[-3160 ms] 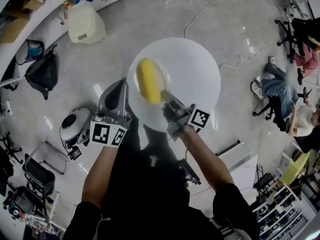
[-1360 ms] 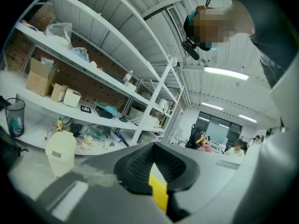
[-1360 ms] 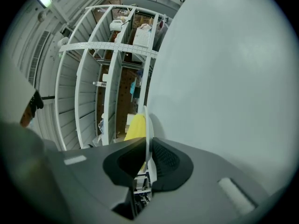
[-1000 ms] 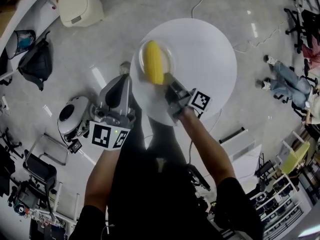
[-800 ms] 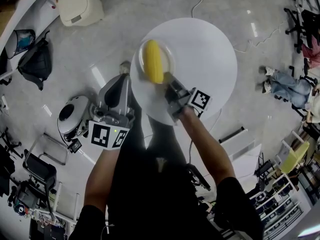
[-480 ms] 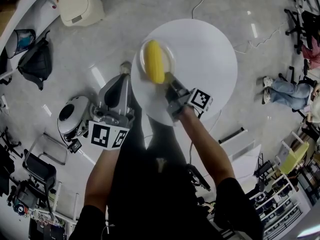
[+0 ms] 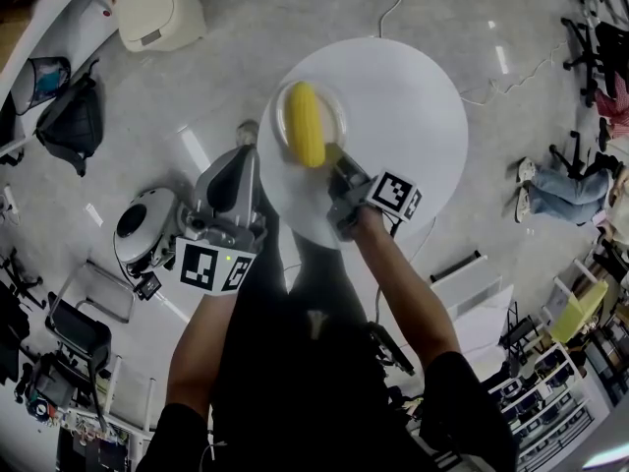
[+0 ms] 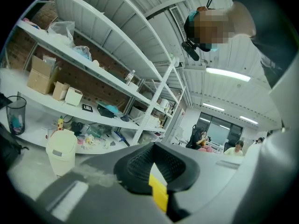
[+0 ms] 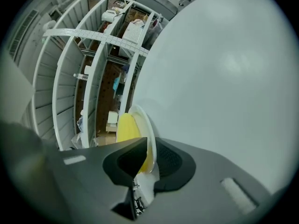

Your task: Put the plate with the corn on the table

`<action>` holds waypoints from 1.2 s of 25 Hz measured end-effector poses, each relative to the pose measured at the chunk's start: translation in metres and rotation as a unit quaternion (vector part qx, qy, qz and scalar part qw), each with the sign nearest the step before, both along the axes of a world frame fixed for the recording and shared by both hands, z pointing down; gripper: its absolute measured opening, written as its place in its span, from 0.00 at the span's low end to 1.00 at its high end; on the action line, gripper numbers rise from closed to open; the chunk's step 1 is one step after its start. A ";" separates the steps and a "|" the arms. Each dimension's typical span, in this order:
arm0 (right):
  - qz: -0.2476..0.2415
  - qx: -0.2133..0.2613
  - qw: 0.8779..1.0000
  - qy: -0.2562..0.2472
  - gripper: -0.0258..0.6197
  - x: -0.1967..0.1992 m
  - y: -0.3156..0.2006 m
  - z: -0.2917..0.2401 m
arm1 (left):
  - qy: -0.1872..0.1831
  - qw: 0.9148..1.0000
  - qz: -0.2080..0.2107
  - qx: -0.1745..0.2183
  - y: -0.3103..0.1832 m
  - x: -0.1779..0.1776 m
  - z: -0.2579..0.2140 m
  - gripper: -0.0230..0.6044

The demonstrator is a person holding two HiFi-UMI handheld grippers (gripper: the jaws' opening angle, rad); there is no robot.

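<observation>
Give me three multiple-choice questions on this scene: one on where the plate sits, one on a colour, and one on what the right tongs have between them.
1. Where on the round table is the plate?
A) near its left edge
B) dead centre
C) near its right edge

2. What colour is the corn?
A) purple
B) yellow
C) white

3. What is between the right tongs?
A) nothing
B) the corn
C) the plate's rim

Answers:
1 A: in the head view the plate lies close to the left edge of the table.
2 B: the corn on the plate is plainly yellow.
3 C: the right tongs are opening their jaws, with the thin white rim between them.
</observation>
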State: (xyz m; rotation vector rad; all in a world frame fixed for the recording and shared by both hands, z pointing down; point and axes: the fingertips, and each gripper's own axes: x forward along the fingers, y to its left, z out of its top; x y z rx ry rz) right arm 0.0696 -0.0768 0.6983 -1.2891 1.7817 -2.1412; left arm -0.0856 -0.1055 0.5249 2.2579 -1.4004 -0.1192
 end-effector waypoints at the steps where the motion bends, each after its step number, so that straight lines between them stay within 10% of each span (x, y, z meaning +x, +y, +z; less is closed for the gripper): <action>1: -0.004 0.001 1.000 0.005 0.11 0.000 0.000 -0.001 | 0.000 1.000 0.000 -0.001 0.000 0.001 0.000 0.04; 30: -0.061 0.005 0.988 0.144 0.20 0.015 0.002 -0.002 | -0.001 1.000 0.006 -0.009 -0.005 0.010 0.006 0.04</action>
